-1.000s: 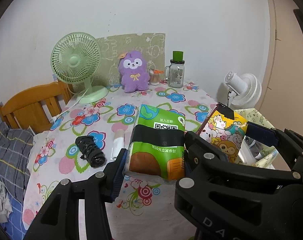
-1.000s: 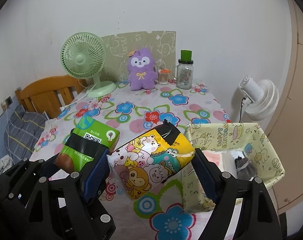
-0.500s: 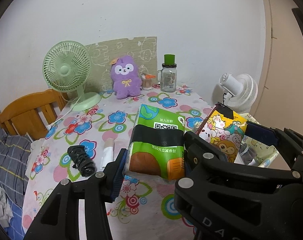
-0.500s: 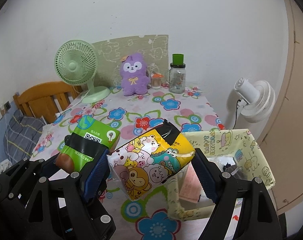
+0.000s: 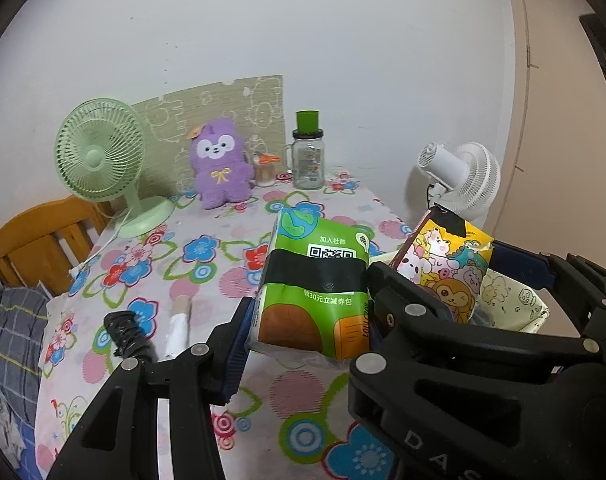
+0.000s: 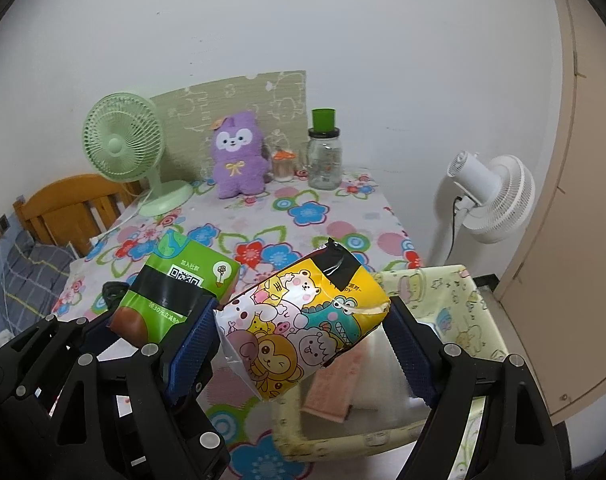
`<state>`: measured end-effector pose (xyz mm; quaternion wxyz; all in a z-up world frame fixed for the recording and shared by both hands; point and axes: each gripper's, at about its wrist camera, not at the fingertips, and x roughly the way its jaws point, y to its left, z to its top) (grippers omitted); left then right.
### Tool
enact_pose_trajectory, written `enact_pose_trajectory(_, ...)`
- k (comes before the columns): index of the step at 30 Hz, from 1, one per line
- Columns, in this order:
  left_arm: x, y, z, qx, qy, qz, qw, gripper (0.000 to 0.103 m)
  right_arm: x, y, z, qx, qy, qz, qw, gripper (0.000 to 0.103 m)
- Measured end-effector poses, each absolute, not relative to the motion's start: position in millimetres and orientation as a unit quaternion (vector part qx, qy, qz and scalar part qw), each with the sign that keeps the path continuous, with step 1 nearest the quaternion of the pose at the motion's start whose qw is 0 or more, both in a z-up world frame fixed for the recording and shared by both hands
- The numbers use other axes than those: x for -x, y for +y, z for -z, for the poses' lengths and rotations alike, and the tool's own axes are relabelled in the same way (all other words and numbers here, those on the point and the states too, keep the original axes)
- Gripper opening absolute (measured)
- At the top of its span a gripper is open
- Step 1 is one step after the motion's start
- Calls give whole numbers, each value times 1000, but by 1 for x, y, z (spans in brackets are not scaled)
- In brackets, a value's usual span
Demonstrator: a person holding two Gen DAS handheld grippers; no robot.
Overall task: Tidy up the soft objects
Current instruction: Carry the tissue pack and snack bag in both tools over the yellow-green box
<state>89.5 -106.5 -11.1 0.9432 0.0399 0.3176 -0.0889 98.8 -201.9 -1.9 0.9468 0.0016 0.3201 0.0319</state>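
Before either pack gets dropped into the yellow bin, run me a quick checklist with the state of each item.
1. Left hand-held gripper shut on the green tissue pack: ok.
2. Right hand-held gripper shut on the cartoon pack: ok.
3. Cartoon pack over the yellow bin: partly, it overhangs the bin's near-left corner; not ok yet.
4. Room in the bin: a pink pack lies inside, with bare floor beside it; ok.
5. Green tissue pack over the bin: not ok, it hangs above the table.
6. Bin stable at the table edge: cannot tell.
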Motion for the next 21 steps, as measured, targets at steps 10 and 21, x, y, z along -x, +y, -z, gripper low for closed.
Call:
enact_pose_trajectory(10,-100,-140,15,-51,322,115,938,54,-105,-237,6,-12,327,-6,945,85)
enact_pose_trajectory(21,-108,-171,29,-61,334,139,930,54,-109,-269,19,-18,341,21,940,85)
